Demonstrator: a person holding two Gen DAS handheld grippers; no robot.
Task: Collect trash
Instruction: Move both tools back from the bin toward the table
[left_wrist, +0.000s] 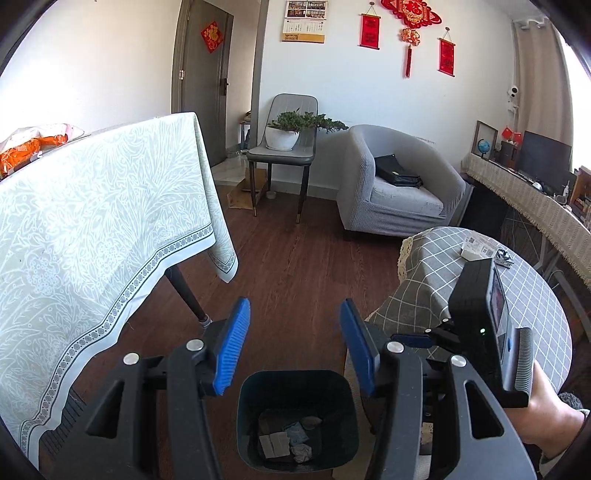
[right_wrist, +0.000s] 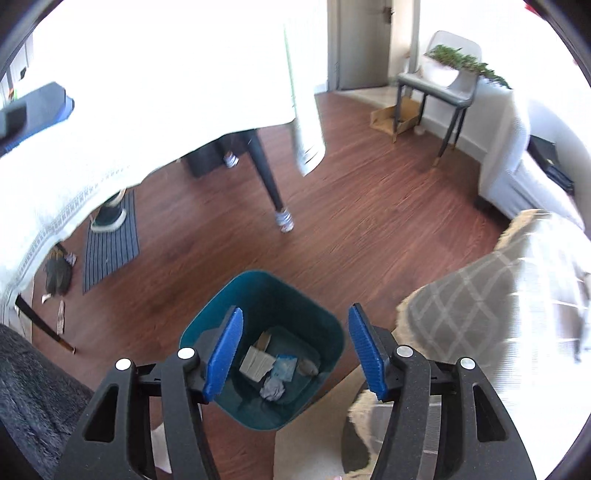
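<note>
A dark teal trash bin (right_wrist: 325, 332) stands on the wooden floor, with crumpled paper, a flat card piece and a blue-white wrapper (right_wrist: 283, 367) in its bottom. My right gripper (right_wrist: 295, 314) hangs above the bin, open, with nothing between its blue pads. My left gripper (left_wrist: 294, 314) is also open and empty, above and just behind the same bin (left_wrist: 255, 417). On the round table with the grey checked cloth (left_wrist: 436, 280) lie a white paper packet (left_wrist: 476, 247) and a small dark crumpled wrapper (left_wrist: 504, 256).
A table under a pale green patterned cloth (left_wrist: 92, 221) fills the left, one dark leg (left_wrist: 188, 295) close to the bin. A grey armchair (left_wrist: 391, 184) and a chair holding a potted plant (left_wrist: 284, 136) stand by the far wall. A person's hand (left_wrist: 550, 410) is at right.
</note>
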